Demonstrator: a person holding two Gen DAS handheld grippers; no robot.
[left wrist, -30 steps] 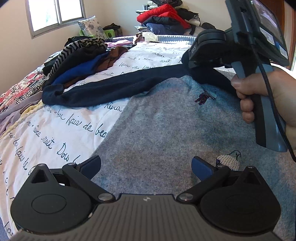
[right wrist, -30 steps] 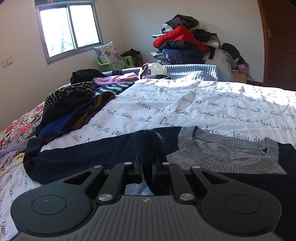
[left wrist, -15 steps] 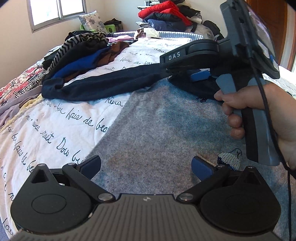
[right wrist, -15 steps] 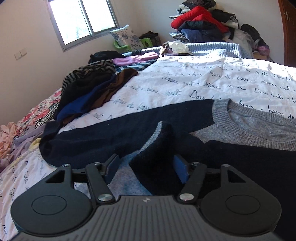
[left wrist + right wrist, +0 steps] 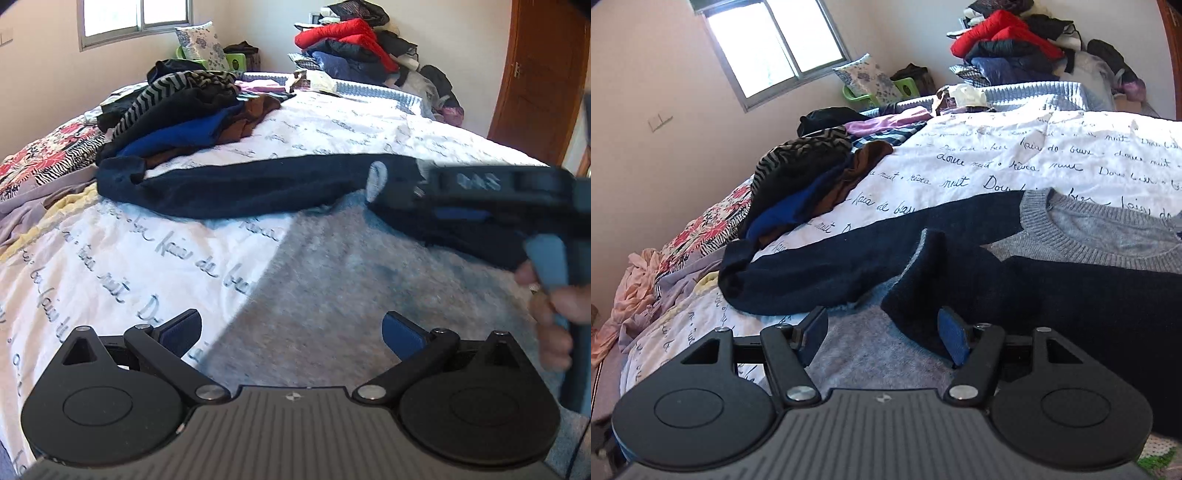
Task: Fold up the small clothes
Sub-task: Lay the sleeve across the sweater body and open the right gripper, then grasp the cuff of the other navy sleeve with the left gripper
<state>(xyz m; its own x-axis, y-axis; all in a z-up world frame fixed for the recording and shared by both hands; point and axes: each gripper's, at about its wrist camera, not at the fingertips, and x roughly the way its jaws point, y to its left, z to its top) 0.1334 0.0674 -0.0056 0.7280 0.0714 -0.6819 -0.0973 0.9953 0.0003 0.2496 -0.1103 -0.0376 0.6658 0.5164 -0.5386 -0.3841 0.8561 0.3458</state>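
Note:
A small grey sweater [image 5: 351, 288] with navy sleeves lies flat on the white quilt. One navy sleeve [image 5: 240, 188] stretches out to the left. The other navy sleeve [image 5: 1071, 295] lies folded across the grey body, its grey cuff [image 5: 919, 251] standing up. My left gripper [image 5: 291, 332] is open and empty over the grey hem area. My right gripper [image 5: 882, 330] is open just behind the folded cuff; it also shows in the left wrist view [image 5: 480, 199], blurred, held in a hand.
A heap of dark, striped, blue and brown clothes [image 5: 192, 110] lies at the bed's left. A floral cloth [image 5: 48, 155] lies beyond it. Piled clothes with a red jacket [image 5: 354, 40] sit past the bed's far end. A wooden door [image 5: 535, 74] stands at right.
My right gripper opened and let go of the navy sleeve cuff, which now lies on the grey body. It has drawn back and tilted. My left gripper stayed open.

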